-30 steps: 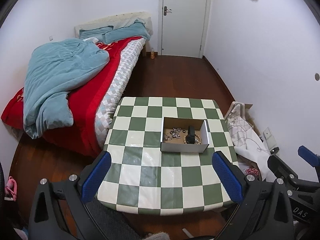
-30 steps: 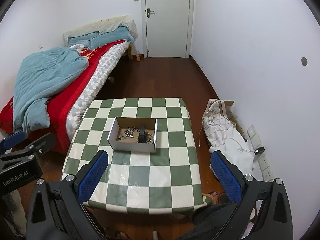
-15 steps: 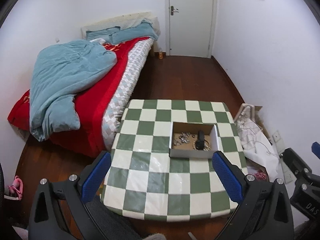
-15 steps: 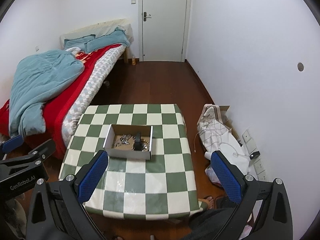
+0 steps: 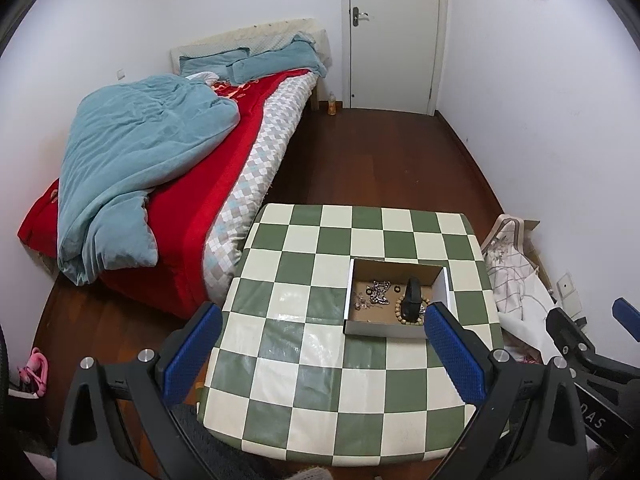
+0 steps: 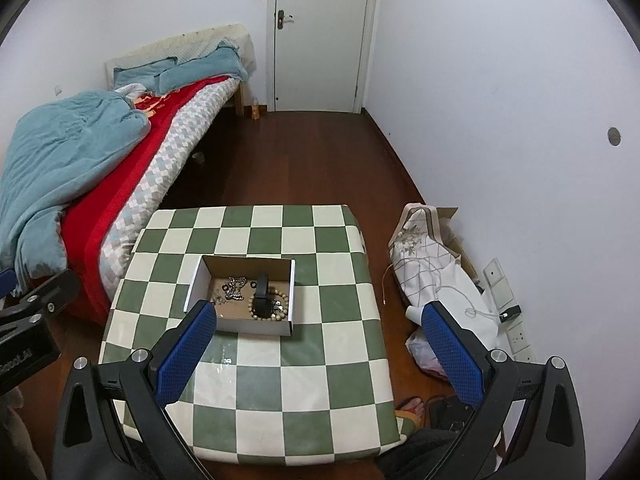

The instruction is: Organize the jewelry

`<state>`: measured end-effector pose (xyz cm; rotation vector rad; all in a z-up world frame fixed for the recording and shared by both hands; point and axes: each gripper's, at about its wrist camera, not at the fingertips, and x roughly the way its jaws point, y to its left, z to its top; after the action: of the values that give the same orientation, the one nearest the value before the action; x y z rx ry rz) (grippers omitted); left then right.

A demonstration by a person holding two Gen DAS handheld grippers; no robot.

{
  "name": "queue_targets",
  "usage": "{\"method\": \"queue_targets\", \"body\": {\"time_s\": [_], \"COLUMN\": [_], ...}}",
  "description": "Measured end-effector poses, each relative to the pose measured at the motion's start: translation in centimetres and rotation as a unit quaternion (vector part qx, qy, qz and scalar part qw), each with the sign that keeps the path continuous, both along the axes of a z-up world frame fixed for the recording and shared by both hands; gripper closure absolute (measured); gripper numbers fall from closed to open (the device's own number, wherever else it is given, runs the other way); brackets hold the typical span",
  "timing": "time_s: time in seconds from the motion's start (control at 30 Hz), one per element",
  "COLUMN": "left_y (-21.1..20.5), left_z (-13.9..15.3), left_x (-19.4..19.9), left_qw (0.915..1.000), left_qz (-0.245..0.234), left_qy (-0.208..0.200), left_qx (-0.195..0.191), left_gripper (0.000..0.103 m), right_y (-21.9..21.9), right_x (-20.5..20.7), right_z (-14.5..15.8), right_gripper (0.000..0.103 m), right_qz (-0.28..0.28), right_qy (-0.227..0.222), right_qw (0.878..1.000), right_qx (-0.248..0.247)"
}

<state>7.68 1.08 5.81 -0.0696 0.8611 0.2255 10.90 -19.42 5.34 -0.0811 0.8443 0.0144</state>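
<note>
A shallow cardboard box (image 5: pixel 396 326) (image 6: pixel 244 326) sits on the green-and-white checked table (image 5: pixel 320 356) (image 6: pixel 304 364). Inside lie silver chains (image 5: pixel 378 294) (image 6: pixel 234 289), a wooden bead bracelet (image 5: pixel 400 314) (image 6: pixel 282 307) and a black watch-like piece (image 5: pixel 412 299) (image 6: pixel 262 294). My left gripper (image 5: pixel 320 344) hangs open high above the table's near half, with nothing between its blue pads. My right gripper (image 6: pixel 316 346) is open too, above and in front of the box, also holding nothing. Each gripper shows at the edge of the other's view.
A bed (image 5: pixel 172 184) with a red cover and a teal duvet stands left of the table. A patterned bag (image 6: pixel 428 264) and wall sockets (image 6: pixel 500 284) are on the right by the white wall. A closed door (image 6: pixel 320 36) is at the far end. A foot (image 6: pixel 412 406) shows at the table's near right corner.
Both views have shifted: the box now sits further right in the left wrist view and slightly lower in the right wrist view. Both grippers stay open.
</note>
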Motion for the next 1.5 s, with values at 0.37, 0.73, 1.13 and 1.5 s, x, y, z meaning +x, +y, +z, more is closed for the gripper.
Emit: {"method": "queue_targets", "body": {"time_s": [0.37, 0.73, 1.13, 1.5], "left_y": [0.4, 1.0, 1.4, 1.5], "left_z": [-0.6, -1.2, -1.2, -1.3], "left_x": [1.6, 1.3, 0.9, 0.6], "left_qw": [0.9999, 0.9997, 0.9996, 0.9996], "left_qz": [0.006, 0.010, 0.011, 0.011], "left_qy": [0.014, 0.023, 0.022, 0.020], "left_qx": [-0.003, 0.002, 0.013, 0.014], "left_gripper": [0.000, 0.000, 0.000, 0.000], "right_y": [1.2, 1.8, 2.2, 2.4], "right_x": [2.4, 2.6, 2.3, 2.2], "right_z": [-0.8, -1.3, -1.5, -1.3], "right_gripper": [0.000, 0.000, 0.000, 0.000], "right_qz": [0.010, 0.022, 0.028, 0.030], "right_qy": [0.013, 0.026, 0.028, 0.027], "right_qw": [1.000, 0.999, 0.999, 0.999], "right_qx": [-0.014, -0.009, -0.005, -0.003]}}
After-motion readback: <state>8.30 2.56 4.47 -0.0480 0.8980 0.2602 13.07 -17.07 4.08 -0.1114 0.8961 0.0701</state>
